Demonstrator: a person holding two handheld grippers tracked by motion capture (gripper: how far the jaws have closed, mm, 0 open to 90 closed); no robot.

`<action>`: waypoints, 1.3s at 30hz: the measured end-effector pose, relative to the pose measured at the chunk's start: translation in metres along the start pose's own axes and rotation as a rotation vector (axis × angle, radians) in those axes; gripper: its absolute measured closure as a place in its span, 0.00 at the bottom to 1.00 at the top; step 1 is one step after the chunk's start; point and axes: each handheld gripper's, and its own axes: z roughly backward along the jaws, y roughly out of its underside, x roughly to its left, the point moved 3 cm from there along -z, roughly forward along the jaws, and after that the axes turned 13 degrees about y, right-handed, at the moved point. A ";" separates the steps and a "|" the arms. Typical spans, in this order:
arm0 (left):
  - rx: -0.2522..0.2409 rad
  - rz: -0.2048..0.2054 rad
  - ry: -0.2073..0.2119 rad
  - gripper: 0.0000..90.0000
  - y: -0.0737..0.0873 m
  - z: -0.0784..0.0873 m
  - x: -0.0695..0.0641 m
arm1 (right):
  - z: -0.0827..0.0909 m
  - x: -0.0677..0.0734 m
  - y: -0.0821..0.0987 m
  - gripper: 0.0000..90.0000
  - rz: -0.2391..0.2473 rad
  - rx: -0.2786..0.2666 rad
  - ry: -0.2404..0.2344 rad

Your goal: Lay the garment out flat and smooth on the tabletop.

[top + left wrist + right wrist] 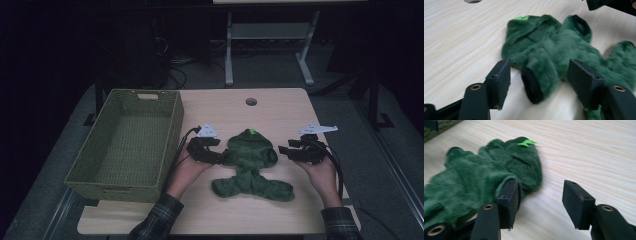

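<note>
A small dark green fleece garment [250,162] with a hood and a bright green tag lies flat on the light wood table [280,110]. My left gripper [224,157] is at the garment's left side. In the left gripper view the left gripper [540,66] stands open, and one black-cuffed sleeve [536,80] lies between the jaws with neither pad pressing on it. My right gripper [283,149] hovers just right of the garment. In the right gripper view the right gripper [541,187] is open over bare wood, and the hood [524,160] lies beside its left jaw.
A green woven basket [172,130] stands on the table's left half, close to the left hand. A round cable hole [251,101] sits near the table's far edge. Bare wood lies right of the garment and in front of it.
</note>
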 end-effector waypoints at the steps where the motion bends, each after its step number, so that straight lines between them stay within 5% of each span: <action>1: 0.011 -0.011 0.003 0.35 0.002 0.002 -0.004 | 0.003 0.002 0.001 0.51 -0.002 -0.011 -0.003; 21: 0.090 -0.043 -0.004 0.15 0.070 0.012 -0.058 | 0.015 0.040 0.009 0.51 0.077 -0.004 -0.063; 39: 0.128 -0.031 -0.017 0.14 0.105 0.018 -0.061 | 0.014 0.092 0.003 0.67 0.125 -0.004 -0.175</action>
